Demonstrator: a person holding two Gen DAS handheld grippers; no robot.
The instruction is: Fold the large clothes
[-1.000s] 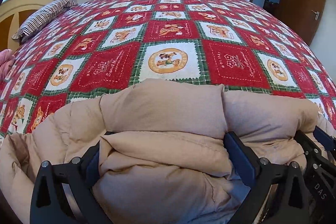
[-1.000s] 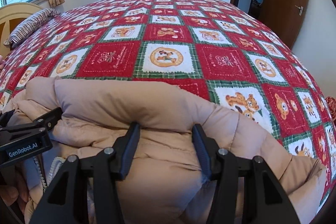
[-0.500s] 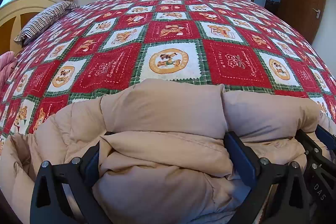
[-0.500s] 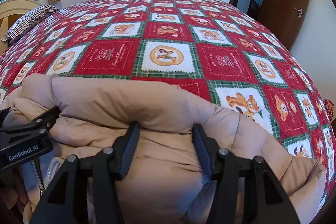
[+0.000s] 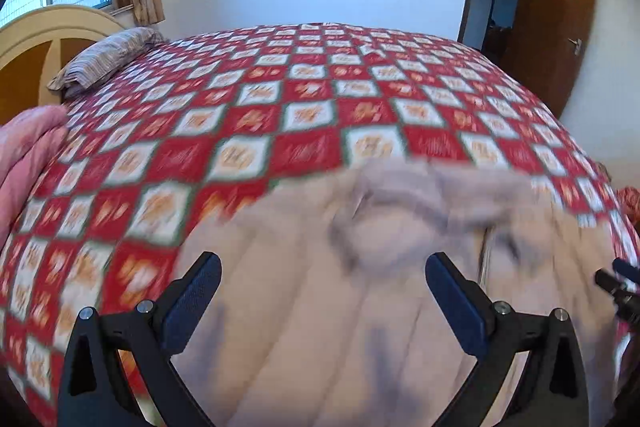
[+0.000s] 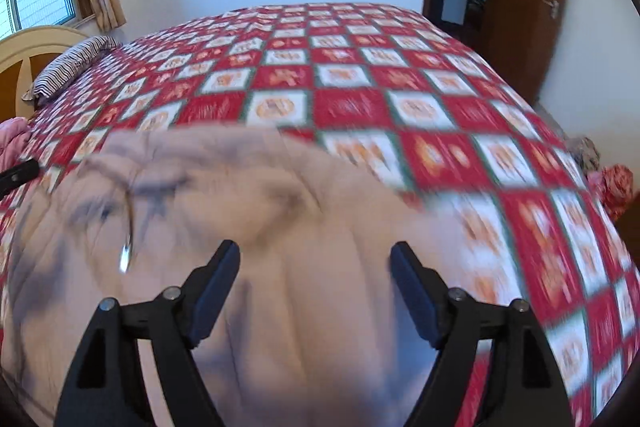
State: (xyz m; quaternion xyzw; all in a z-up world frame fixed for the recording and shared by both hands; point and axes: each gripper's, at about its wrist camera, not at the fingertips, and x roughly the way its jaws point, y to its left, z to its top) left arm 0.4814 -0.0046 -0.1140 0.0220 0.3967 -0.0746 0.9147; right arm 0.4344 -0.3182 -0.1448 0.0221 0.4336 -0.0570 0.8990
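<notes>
A beige padded jacket (image 5: 360, 287) lies spread on the red patchwork bedspread (image 5: 280, 99), blurred by motion. It also shows in the right wrist view (image 6: 280, 247), with a metal zipper pull (image 6: 127, 255) near its left side. My left gripper (image 5: 323, 283) is open above the jacket, with nothing between its fingers. My right gripper (image 6: 315, 267) is open too, above the jacket's right half. The tip of the right gripper shows at the right edge of the left wrist view (image 5: 618, 287).
A striped pillow (image 5: 108, 59) lies by the cream headboard (image 5: 40, 43) at the far left. A pink garment (image 5: 24, 155) lies at the left edge. A brown door (image 5: 560, 19) stands at the far right. A red bundle (image 6: 616, 187) sits off the bed's right side.
Both grippers have let go of the jacket folds and opened wider. Both have lifted and pulled back fast. The jacket now lies flatter on the bed.
</notes>
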